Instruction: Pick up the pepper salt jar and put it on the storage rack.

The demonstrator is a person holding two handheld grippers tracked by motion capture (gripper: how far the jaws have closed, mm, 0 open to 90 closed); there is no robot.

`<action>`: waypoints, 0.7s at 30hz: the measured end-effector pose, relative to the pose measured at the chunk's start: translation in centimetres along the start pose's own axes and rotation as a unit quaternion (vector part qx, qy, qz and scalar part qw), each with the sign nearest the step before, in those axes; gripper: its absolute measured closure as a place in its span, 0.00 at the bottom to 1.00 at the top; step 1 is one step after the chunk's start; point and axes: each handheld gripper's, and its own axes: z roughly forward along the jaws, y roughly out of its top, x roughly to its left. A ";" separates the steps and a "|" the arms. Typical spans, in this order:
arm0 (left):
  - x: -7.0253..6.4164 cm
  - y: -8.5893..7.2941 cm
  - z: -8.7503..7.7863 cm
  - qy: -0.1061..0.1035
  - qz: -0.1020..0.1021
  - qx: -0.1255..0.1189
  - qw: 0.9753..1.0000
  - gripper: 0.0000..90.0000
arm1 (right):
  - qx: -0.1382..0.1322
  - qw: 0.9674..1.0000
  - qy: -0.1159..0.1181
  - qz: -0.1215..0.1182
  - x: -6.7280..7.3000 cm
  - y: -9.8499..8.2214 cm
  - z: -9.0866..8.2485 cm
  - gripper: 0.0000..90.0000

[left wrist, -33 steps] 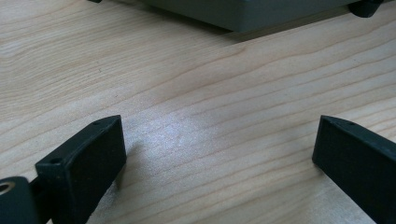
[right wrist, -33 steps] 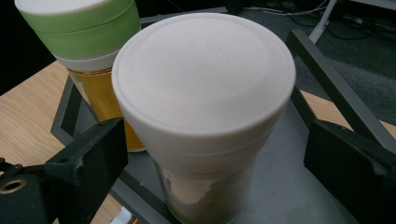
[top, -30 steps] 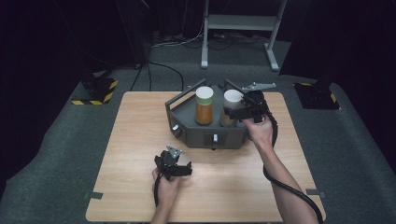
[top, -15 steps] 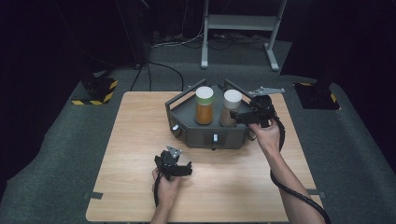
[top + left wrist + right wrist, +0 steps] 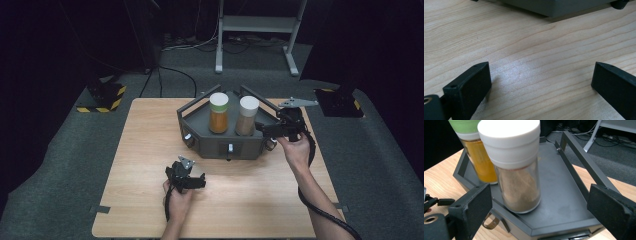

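Now, from the left: my left gripper (image 5: 186,176) rests on the pale wooden table (image 5: 150,150), jaws wide apart with bare wood between them, exactly where it was a second ago. The dark grey metal tray (image 5: 200,142) holds 2 jars: a green-lidded glass jar of orange powder (image 5: 218,113) and, just beside it, the white-lidded glass jar of brown powder (image 5: 515,170). My right gripper (image 5: 274,128) has drawn back rightward from that brown jar, jaws open and empty, so I judge it released and upright.

White-lidded jar (image 5: 515,167) between parted jaws
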 end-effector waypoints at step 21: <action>0.0 0.0 0.0 0.000 0.000 0.000 1.000 0.03 | 0.010 1.000 -0.010 -0.001 -1.0 -3.4 -1.2 0.06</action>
